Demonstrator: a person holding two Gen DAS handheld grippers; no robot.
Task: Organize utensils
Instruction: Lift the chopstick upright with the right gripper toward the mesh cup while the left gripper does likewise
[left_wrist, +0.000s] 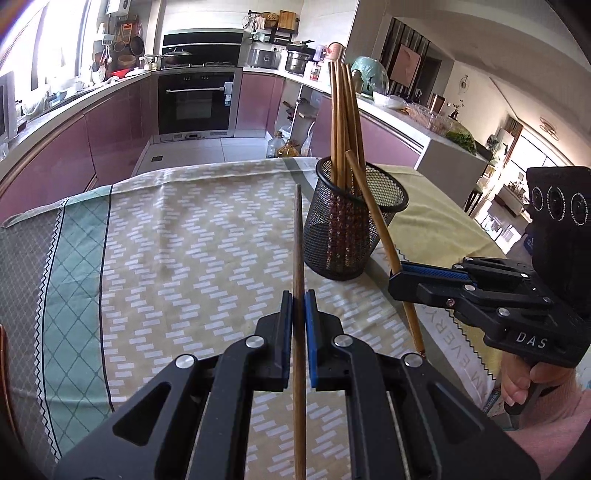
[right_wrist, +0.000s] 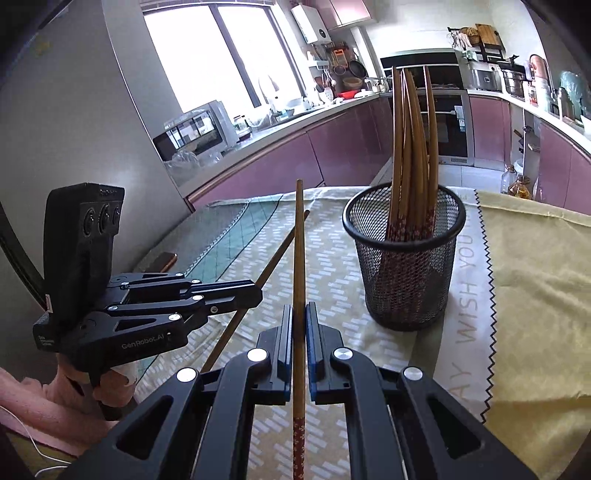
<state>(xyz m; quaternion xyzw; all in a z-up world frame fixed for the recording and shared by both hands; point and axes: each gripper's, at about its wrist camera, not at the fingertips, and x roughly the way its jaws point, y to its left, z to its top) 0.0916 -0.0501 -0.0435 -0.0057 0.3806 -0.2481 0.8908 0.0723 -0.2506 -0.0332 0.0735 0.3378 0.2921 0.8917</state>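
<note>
A black mesh cup (left_wrist: 351, 229) stands on the patterned tablecloth (left_wrist: 184, 240) and holds several wooden chopsticks (left_wrist: 341, 110). My left gripper (left_wrist: 299, 295) is shut on one wooden chopstick (left_wrist: 298, 240) that points forward, left of the cup. My right gripper (left_wrist: 397, 275) comes in from the right, shut on another chopstick (left_wrist: 373, 206) that slants up beside the cup's rim. In the right wrist view my right gripper (right_wrist: 299, 308) clamps that chopstick (right_wrist: 298, 240). The cup (right_wrist: 404, 258) stands right of it. The left gripper (right_wrist: 255, 291) and its chopstick (right_wrist: 273, 262) are at left.
A yellow cloth (right_wrist: 535, 277) with a zigzag edge lies right of the cup. A brown flat object (right_wrist: 162, 260) lies at the table's left edge. Pink kitchen cabinets (left_wrist: 92, 133) and an oven (left_wrist: 195, 99) stand beyond the table's far edge.
</note>
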